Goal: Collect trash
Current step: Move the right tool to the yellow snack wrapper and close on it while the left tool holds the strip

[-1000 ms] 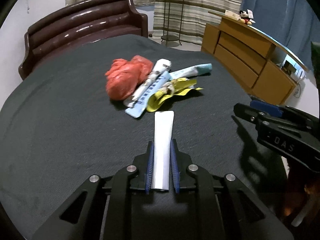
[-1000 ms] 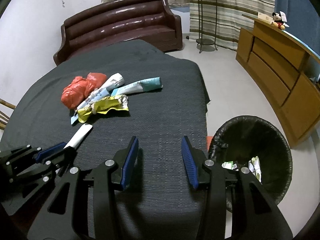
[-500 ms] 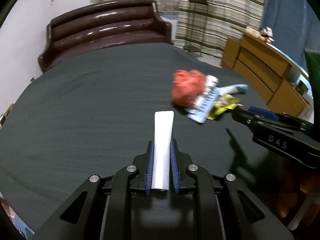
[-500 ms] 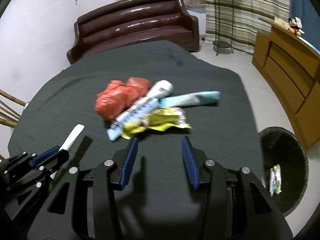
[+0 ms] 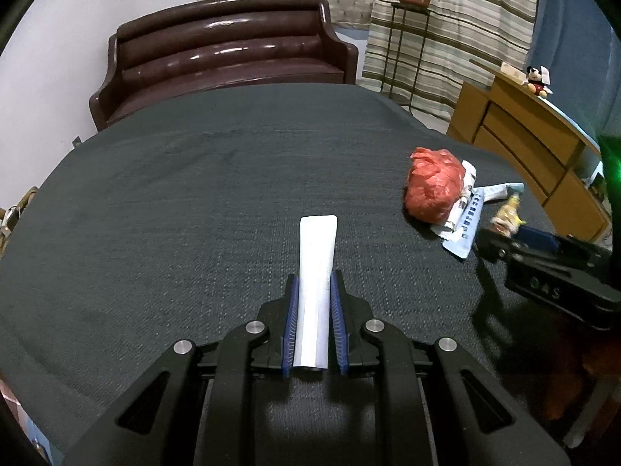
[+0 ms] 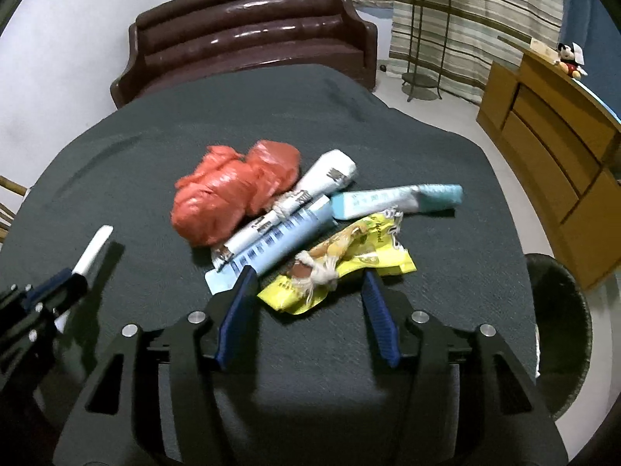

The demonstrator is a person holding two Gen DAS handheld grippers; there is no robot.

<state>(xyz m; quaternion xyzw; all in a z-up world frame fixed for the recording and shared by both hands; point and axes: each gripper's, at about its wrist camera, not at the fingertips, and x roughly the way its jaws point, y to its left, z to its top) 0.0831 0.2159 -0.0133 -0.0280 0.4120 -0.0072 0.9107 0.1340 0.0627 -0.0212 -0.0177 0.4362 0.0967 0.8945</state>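
My left gripper [image 5: 313,281] is shut on a flat white tube [image 5: 315,272], held above the dark cloth-covered table [image 5: 194,213]. It shows at the lower left of the right wrist view as left gripper [image 6: 73,277] with the white tube [image 6: 95,246]. A trash pile lies mid-table: a crumpled red bag [image 6: 233,194], a rolled white wrapper [image 6: 310,190], a light blue packet [image 6: 279,240], a teal tube [image 6: 399,200] and a yellow wrapper [image 6: 341,268]. My right gripper [image 6: 308,283] hovers just before the yellow wrapper, its jaws opening, nothing pressed between them.
A black trash bin [image 6: 559,334] stands on the floor off the table's right edge. Behind the table is a brown sofa [image 6: 248,27]. A wooden dresser [image 6: 551,147] lines the right wall, and a metal plant stand [image 6: 423,39] stands by the curtains.
Both grippers moved left across the table. The pile slid from centre to the right in the left wrist view. The right gripper left the bin side, came up to the pile, and its jaws widened.
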